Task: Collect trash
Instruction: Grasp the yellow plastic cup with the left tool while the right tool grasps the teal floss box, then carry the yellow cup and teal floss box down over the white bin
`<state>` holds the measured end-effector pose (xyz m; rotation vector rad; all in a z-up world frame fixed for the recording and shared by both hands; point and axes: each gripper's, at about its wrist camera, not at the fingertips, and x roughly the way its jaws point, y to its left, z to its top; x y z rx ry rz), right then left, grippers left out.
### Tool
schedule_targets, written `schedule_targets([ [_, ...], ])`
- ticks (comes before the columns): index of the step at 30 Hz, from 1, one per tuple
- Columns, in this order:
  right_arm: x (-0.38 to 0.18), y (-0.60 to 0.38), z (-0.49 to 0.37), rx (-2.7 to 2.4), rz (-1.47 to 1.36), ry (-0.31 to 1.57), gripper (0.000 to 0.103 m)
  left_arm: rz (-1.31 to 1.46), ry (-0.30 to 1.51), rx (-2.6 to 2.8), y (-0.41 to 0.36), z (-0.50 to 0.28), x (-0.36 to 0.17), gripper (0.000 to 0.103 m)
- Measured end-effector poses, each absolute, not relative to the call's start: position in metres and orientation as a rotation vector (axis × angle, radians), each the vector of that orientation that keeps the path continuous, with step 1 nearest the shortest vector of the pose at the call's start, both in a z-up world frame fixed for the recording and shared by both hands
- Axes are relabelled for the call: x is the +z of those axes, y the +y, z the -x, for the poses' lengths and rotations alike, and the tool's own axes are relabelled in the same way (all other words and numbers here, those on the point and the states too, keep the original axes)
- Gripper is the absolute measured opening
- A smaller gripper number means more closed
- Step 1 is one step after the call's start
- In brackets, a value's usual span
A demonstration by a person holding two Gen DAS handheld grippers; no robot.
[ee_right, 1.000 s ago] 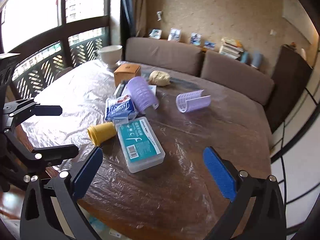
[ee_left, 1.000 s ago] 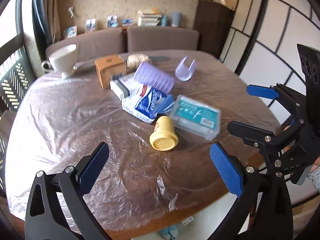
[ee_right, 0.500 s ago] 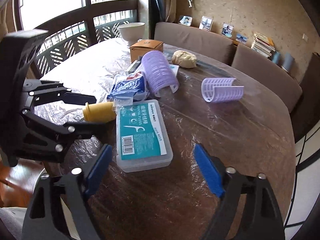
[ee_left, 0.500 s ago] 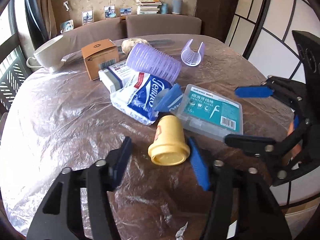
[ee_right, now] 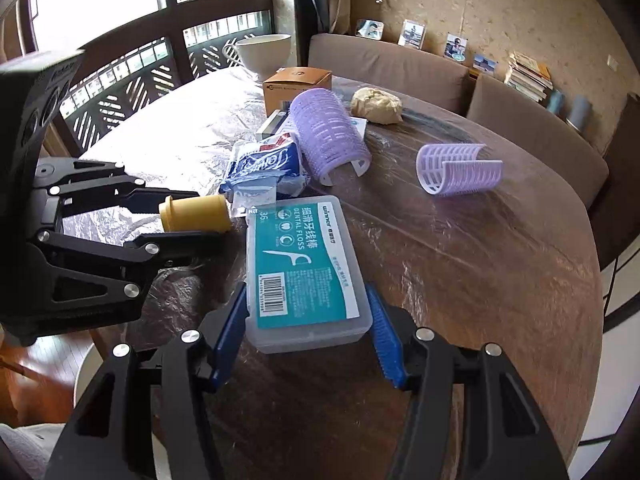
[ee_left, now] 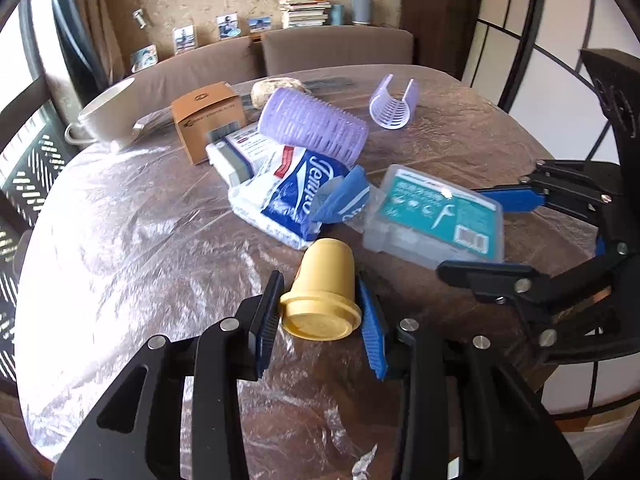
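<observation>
a round wooden worktop (ee_left: 120, 240) under crinkled clear plastic film is sitting in a living room, with a brown sofa (ee_left: 336, 50) curving behind it, small photos and a stack of books (ee_left: 306, 10) lining the ledge above, and a barred window (ee_right: 132, 68) letting in daylight. clutter is lying in a loose heap at the middle: a white cup (ee_left: 106, 116), a brown cardboard box (ee_left: 208, 120), a blue-and-white tissue pack (ee_left: 288, 196), a whole lilac hair roller (ee_left: 312, 128) resting on the pile, and a half roller (ee_left: 394, 106) lying apart toward the sofa.

near the worktop's front edge, the left gripper (ee_left: 320, 312) is angling steeply down, its jaws having just been closing and now pressing both blue pads against a yellow cup-shaped cap (ee_left: 324, 296) lying on its side beside the tissue pack. just beside it, the right gripper (ee_right: 308, 320) is tilting down at a similar slant; its jaws have just been closing too, and are now clamping the near end of a clear dental floss box (ee_right: 304, 264) with a teal label, the box lying flat on the film and touching the tissue pack's torn wrapper.
</observation>
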<state>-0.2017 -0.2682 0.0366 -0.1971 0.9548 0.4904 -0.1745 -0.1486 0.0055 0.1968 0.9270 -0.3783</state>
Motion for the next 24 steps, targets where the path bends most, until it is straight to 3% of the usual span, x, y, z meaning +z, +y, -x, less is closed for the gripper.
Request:
schedule_targets([
  [24, 0.052, -0.265, 0.252, 0.323, 0.026, 0.989, 0.056, -0.09, 0.975, -0.357, -0.11, 0.207, 0.019, 0.039],
])
